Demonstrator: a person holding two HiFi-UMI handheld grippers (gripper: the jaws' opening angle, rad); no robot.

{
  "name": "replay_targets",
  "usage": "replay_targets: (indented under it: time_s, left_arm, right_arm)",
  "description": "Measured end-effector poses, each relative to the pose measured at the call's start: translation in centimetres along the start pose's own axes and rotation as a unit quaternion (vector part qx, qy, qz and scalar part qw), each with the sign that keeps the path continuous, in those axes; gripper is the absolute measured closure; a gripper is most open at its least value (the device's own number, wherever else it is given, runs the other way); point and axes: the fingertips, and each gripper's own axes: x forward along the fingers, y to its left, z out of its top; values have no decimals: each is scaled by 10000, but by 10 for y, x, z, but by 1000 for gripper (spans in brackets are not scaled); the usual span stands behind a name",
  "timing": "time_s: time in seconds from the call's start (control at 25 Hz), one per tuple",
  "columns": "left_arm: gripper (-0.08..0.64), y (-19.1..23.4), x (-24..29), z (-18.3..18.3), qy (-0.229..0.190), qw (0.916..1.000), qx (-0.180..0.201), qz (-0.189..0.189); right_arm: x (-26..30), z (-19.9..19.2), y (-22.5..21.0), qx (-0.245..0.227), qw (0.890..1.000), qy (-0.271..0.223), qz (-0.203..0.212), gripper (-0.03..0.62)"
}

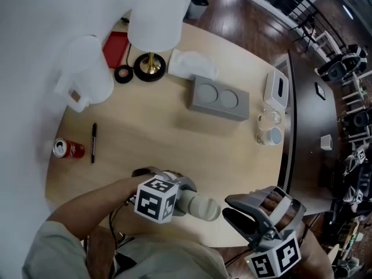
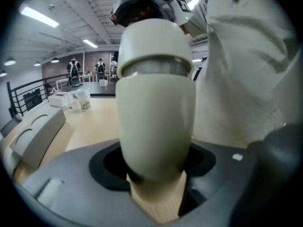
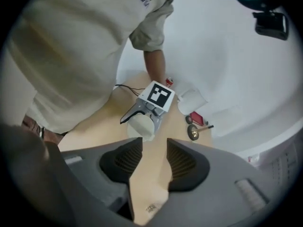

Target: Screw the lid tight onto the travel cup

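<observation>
right gripper (image 3: 155, 149): jaws apart, bare table (image 3: 147, 193) between them
travel cup (image 3: 140, 128): 12 o'clock of jaws, in left gripper (image 3: 147, 113)
lamp base (image 3: 192, 133): 1 o'clock
shirt (image 3: 71, 46): 10 o'clock

**Q:** What sits at the near edge of the tabletop (image 1: 174, 141)?

**A:** The left tool (image 1: 181, 197), with the cup (image 1: 197, 207) lying sideways between its jaws. The right tool (image 1: 228, 208) is just right of the cup, apart from it.

**Q:** And on the left side?

**A:** A can (image 1: 68, 149), with a pen (image 1: 93, 142) just to its right. A jug (image 1: 87, 77) stands behind them.

**Q:** And farther back?

**A:** A lamp base (image 1: 150, 66) with a tape roll (image 1: 123, 73) just to its left, and a block (image 1: 218, 99) to the right of both. At the right edge stands a box (image 1: 276, 88), with jars (image 1: 270, 135) before it.
</observation>
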Motion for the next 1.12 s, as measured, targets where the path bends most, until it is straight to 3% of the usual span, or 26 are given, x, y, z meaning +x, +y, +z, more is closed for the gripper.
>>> replay_targets:
  time_s: [0.16, 0.44, 0.6, 0.8, 0.92, 0.96, 1.04, 1.12]
  left_arm:
    - [244, -11, 2, 9, -68, 9998, 0, -178]
    - [244, -4, -1, 24, -171, 9996, 181, 138]
    - [244, 18, -6, 31, -297, 9950, 154, 940]
    - [245, 48, -16, 35, -511, 9728, -251, 2246]
    - [245, 42, -21, 49, -1150, 9652, -535, 2287]
    - [245, 36, -24, 58, -1448, 9639, -576, 2159]
    - [245, 24, -33, 75, -1891, 9631, -606, 1818]
    - [244, 14, -44, 90, -2130, 9647, -578, 1435]
  right_arm:
    - [-1, 18, 13, -568, 9982, -46, 163, 428]
    - [-2, 24, 15, -411, 9987, 46, 285, 448]
    - [0, 22, 8, 101, 9991, 281, 293, 474]
    - [3, 16, -9, 1499, 9859, 690, 290, 466]
    - [-6, 26, -22, 1988, 9796, 170, 258, 460]
    - [-15, 31, -26, 2190, 9752, -195, 266, 423]
    - [-36, 33, -30, 2616, 9600, -928, 359, 356]
    - [-54, 30, -29, 3150, 9338, -1632, 470, 328]
